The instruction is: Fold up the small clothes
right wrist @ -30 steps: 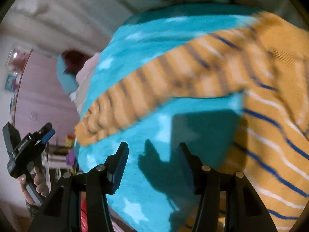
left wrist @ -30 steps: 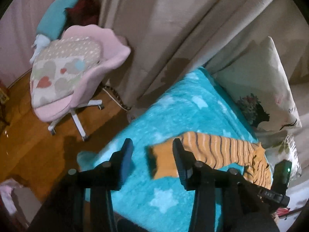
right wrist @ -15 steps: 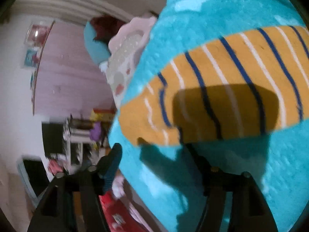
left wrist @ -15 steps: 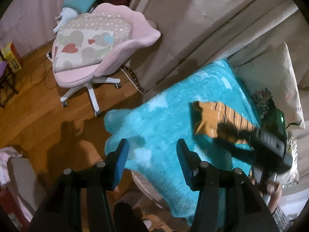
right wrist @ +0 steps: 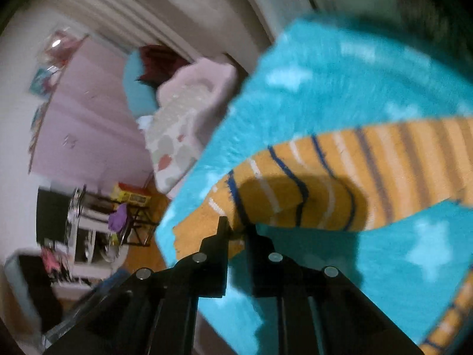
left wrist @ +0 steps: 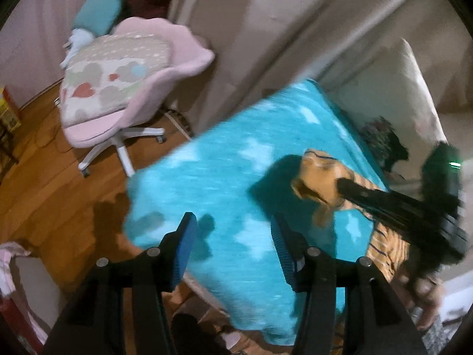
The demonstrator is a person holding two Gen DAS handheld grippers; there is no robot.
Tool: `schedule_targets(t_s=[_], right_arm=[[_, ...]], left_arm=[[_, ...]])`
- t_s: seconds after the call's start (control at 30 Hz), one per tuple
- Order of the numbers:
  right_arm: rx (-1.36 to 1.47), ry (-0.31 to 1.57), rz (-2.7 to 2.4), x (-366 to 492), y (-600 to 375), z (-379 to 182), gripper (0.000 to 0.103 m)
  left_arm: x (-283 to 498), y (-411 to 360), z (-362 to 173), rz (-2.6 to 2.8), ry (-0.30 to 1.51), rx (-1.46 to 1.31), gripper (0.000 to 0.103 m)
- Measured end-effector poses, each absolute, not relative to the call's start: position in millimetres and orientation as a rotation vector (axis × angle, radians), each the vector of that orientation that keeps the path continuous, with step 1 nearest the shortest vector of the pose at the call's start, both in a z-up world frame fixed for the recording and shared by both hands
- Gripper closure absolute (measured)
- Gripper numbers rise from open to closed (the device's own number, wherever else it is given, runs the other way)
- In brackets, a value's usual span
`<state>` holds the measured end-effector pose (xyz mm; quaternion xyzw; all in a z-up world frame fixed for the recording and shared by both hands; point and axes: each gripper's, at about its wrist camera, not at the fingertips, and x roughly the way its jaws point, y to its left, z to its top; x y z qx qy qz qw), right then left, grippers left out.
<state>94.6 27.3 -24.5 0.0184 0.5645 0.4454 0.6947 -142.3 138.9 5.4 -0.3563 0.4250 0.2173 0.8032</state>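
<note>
An orange garment with blue and white stripes [right wrist: 369,174] lies on a turquoise star-print blanket [right wrist: 340,82]. My right gripper [right wrist: 236,227] is shut on the end of the garment's sleeve and lifts it off the blanket. In the left wrist view the sleeve end [left wrist: 316,177] hangs from the right gripper [left wrist: 343,185], and the rest of the garment [left wrist: 387,248] lies at the right. My left gripper [left wrist: 233,245] is open and empty, held above the blanket's [left wrist: 221,183] near edge, left of the sleeve.
A pink swivel chair [left wrist: 124,88] with a heart-print cushion stands on the wooden floor [left wrist: 53,183] left of the bed. Beige curtains [left wrist: 280,29] hang behind. A white printed pillow [left wrist: 399,112] lies at the bed's far right. Shelves and clutter [right wrist: 97,224] stand across the room.
My right gripper has closed on the sleeve end and raised it. My left gripper stayed open and shifted back towards the bed's near edge.
</note>
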Motion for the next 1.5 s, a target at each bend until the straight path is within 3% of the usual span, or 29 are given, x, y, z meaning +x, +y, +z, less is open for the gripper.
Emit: schedule_targets(t_s=[0.23,0.27,0.33,0.57,0.63,0.67,0.77,0.8,0.9,1.13,1.17,1.2,1.3,1.4,1.5], right_arm=[[-0.152,1.068,0.986,116.1,-143.9,68.2,0.094],[-0.164,1.056,0.955,122.3,-173.1,75.7,0.101],[-0.194,1.041,0.851,140.9,-245.1,86.3,0.101],[-0.248,1.12,0.293,204.4,-440.9,35.9,0.098],[-0.085,1.146,0.38,201.4,-466.2,30.1,0.098],[-0.01,1.149,0.446,196.7,-470.1,28.8,0.096],[0.146,1.157,0.597,184.7,-451.9,16.0,0.059],[0.215,1.174,0.642,183.4,-442.8,7.3,0.054],[0.387,1.257,0.731,178.9,-407.4,-25.7,0.054],[0.435,1.333,0.612,187.7,-344.5,-72.8,0.054],[0.434,1.339,0.61,190.0,-340.4,-77.3,0.062],[0.424,1.346,0.606,190.9,-337.2,-80.2,0.086],[0.377,1.348,0.592,187.5,-325.5,-80.7,0.091],[0.304,1.265,0.619,187.3,-310.9,-46.2,0.092],[0.258,1.061,0.719,182.5,-308.0,37.1,0.092]], left_arm=[[-91.2,62.1,29.9,0.348,0.895,-0.693,0.048],[-84.7,46.7,33.3,0.328,0.893,-0.679,0.047],[-72.6,17.9,36.6,0.293,0.897,-0.651,0.046],[-45.9,-67.8,32.5,0.211,0.951,-0.584,0.046],[-42.0,-84.7,31.5,0.209,0.965,-0.563,0.046],[-41.2,-89.7,30.7,0.21,0.973,-0.563,0.046],[-38.6,-101.8,30.1,0.211,0.986,-0.578,0.046],[-37.5,-104.1,30.3,0.209,0.986,-0.579,0.046],[-40.6,-112.4,34.4,0.209,0.981,-0.56,0.045],[-55.0,-105.7,30.4,0.213,0.993,-0.558,0.044],[-57.3,-101.6,27.2,0.212,0.998,-0.565,0.044],[-58.4,-98.6,24.5,0.211,1.001,-0.572,0.044],[-61.9,-86.4,16.3,0.209,1.01,-0.601,0.044],[-62.0,-76.2,15.9,0.202,1.002,-0.627,0.044],[-60.1,-73.2,24.6,0.195,0.98,-0.612,0.043]])
